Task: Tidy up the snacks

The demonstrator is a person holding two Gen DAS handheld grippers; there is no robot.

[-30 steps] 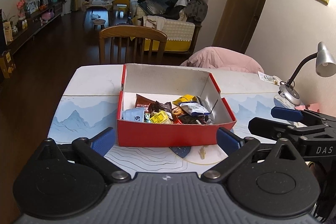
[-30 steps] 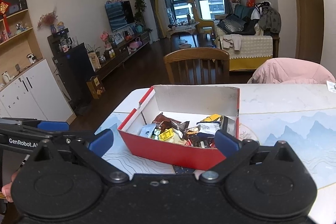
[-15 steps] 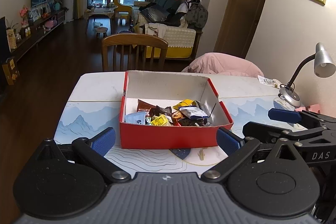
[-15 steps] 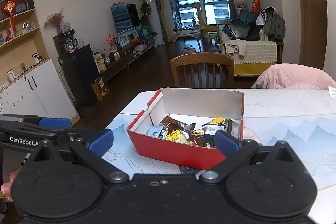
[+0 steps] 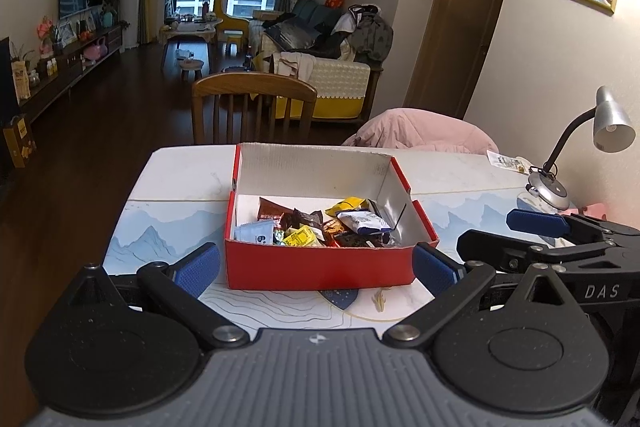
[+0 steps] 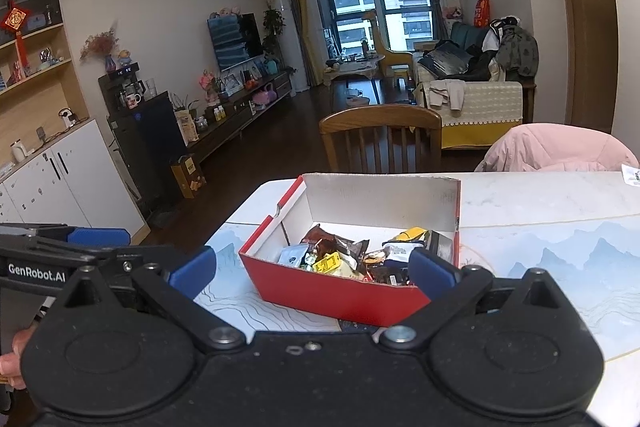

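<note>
A red cardboard box (image 5: 320,269) with white inner walls sits on the table. It holds a pile of wrapped snacks (image 5: 316,227). In the right wrist view the box (image 6: 336,293) and its snacks (image 6: 352,259) lie just ahead. My left gripper (image 5: 316,269) is open and empty, its blue pads spread wider than the box's near wall, short of it. My right gripper (image 6: 312,269) is open and empty, also short of the box. The right gripper also shows at the right of the left wrist view (image 5: 536,227).
The table (image 5: 180,179) has a white top and a blue mountain-print mat. A desk lamp (image 5: 576,155) stands at the right. A wooden chair (image 5: 252,107) and a pink-draped chair (image 5: 420,131) stand behind the table. The table's left edge drops to dark floor.
Both grippers have pulled back and risen slightly, so the box looks smaller and farther. Both stay open and empty. The box and snacks have not moved.
</note>
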